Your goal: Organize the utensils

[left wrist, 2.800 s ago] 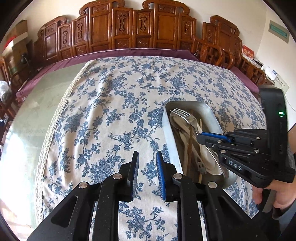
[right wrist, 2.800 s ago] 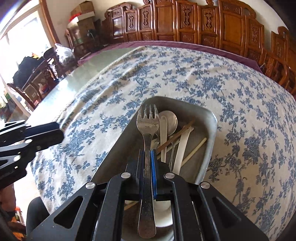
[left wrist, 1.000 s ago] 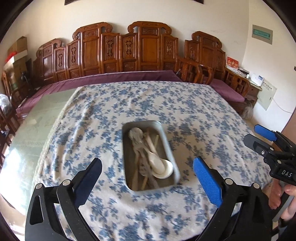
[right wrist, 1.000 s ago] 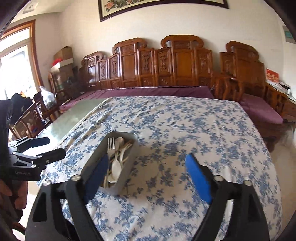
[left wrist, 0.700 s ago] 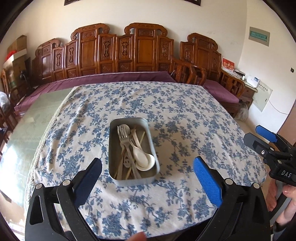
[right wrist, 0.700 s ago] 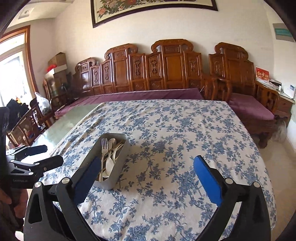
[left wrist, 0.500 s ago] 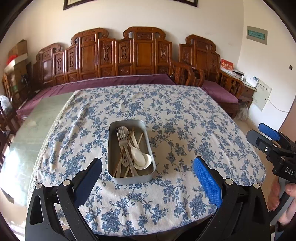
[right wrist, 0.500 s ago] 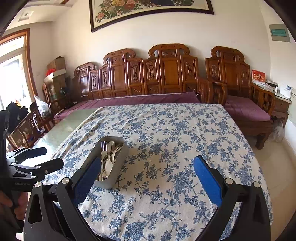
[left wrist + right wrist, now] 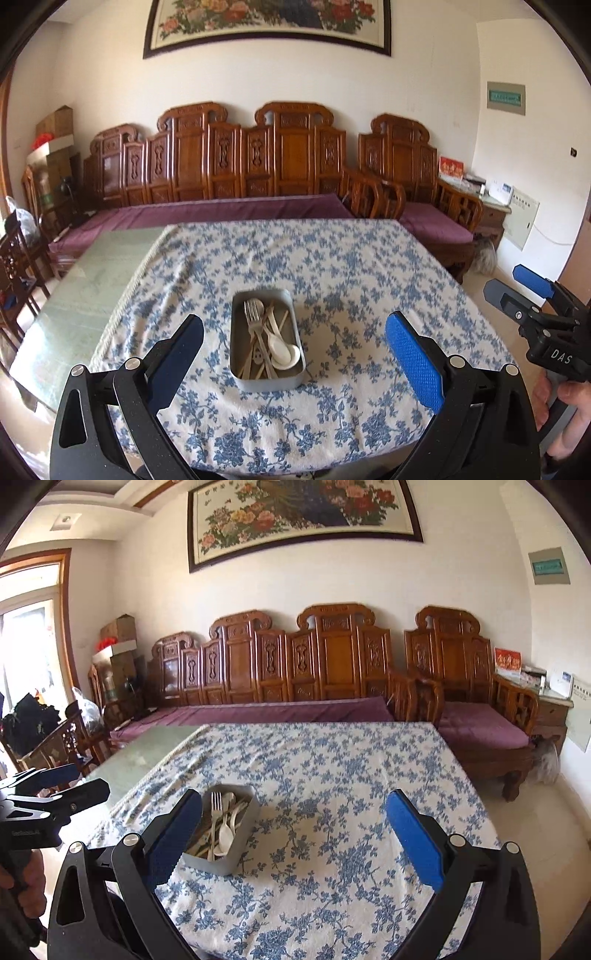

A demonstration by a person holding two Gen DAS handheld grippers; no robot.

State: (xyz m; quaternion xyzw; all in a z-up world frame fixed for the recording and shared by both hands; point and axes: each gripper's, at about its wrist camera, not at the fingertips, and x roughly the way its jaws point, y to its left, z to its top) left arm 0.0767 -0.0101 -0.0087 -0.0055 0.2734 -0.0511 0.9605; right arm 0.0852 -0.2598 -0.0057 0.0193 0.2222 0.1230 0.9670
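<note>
A grey metal tray (image 9: 236, 350) sits on the blue-flowered tablecloth (image 9: 351, 280) near the table's front edge. In it lie a metal fork (image 9: 252, 314), a white spoon (image 9: 282, 350) and wooden chopsticks. The tray also shows in the right wrist view (image 9: 242, 840), partly behind the left finger. My left gripper (image 9: 293, 347) is wide open and empty, held back from the table. My right gripper (image 9: 293, 825) is wide open and empty too, to the tray's right. Each gripper shows in the other's view, right gripper (image 9: 532, 291), left gripper (image 9: 55, 782).
Carved wooden benches (image 9: 280, 166) with purple cushions (image 9: 229, 214) line the far wall. The table's left part is bare green glass (image 9: 92, 273). Chairs and bags stand at the left (image 9: 44, 723). A side cabinet (image 9: 550, 701) stands at the right.
The right gripper let go of the fork, which now lies in the tray. Both grippers opened wide and pulled back and up, away from the table.
</note>
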